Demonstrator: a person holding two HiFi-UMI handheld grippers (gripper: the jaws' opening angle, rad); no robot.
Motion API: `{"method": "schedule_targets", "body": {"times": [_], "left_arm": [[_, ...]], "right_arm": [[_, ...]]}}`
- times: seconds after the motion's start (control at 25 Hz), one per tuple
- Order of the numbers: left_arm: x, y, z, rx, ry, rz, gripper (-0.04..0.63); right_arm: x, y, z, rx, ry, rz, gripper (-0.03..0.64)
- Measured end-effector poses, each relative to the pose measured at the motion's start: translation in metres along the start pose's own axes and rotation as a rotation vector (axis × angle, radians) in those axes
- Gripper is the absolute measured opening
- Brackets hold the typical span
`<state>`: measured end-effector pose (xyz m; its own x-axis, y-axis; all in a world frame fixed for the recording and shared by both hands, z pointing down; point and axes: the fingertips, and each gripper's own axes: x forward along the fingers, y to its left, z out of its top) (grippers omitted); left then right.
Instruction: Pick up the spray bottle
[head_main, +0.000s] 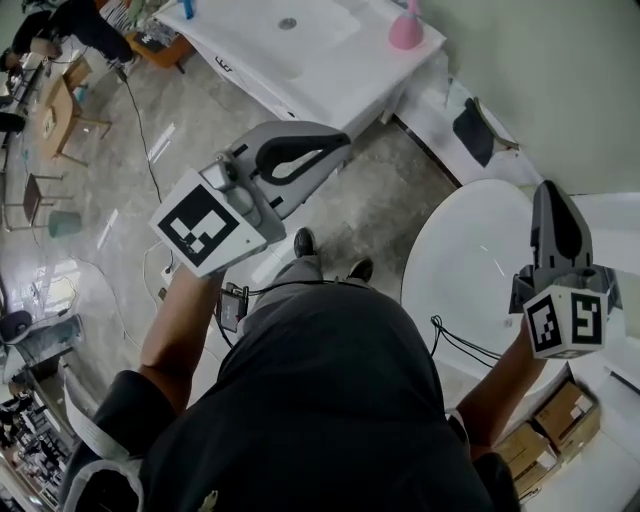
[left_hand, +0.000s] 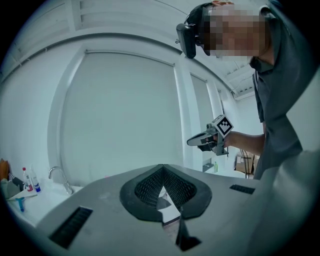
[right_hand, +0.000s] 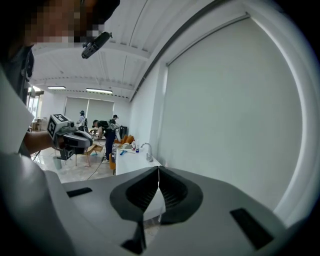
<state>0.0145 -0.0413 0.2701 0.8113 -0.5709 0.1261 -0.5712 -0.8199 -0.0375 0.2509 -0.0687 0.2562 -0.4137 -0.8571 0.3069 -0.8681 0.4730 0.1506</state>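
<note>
A pink bottle (head_main: 405, 28) stands at the right end of the white sink counter (head_main: 300, 60); whether it is a spray bottle I cannot tell. My left gripper (head_main: 338, 142) is held up over the floor, pointing toward that counter and well short of it. Its jaws are shut with nothing between them (left_hand: 161, 167). My right gripper (head_main: 551, 190) hovers above the round white table (head_main: 470, 250), also shut and empty (right_hand: 158, 170). Each gripper shows in the other's view: the right gripper (left_hand: 210, 137) and the left gripper (right_hand: 67, 137).
The counter carries a faucet (left_hand: 57, 175) and small bottles (left_hand: 30, 181) beside the sink. A small green bottle (left_hand: 216, 166) stands on the round table. Cardboard boxes (head_main: 560, 420) lie by my right side. Cables cross the floor (head_main: 140, 140); people work at the far end (right_hand: 107, 132).
</note>
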Motion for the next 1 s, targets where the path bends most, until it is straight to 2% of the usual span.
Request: {"method": "schedule_targets", "body": {"times": [0.28, 0.72, 1.0], "left_arm": [[-0.024, 0.045, -0.010, -0.010, -0.014, -0.053, 0.003], [-0.061, 0.096, -0.019, -0.021, -0.050, -0.093, 0.003], [-0.049, 0.104, -0.031, -0.034, -0.020, -0.105, 0.003]], "right_arm": [[0.032, 0.035, 0.022, -0.012, -0.004, -0.036, 0.009], [0.064, 0.086, 0.044, -0.042, 0.008, -0.078, 0.009], [0.078, 0.080, 0.038, -0.039, 0.032, -0.069, 0.009]]}}
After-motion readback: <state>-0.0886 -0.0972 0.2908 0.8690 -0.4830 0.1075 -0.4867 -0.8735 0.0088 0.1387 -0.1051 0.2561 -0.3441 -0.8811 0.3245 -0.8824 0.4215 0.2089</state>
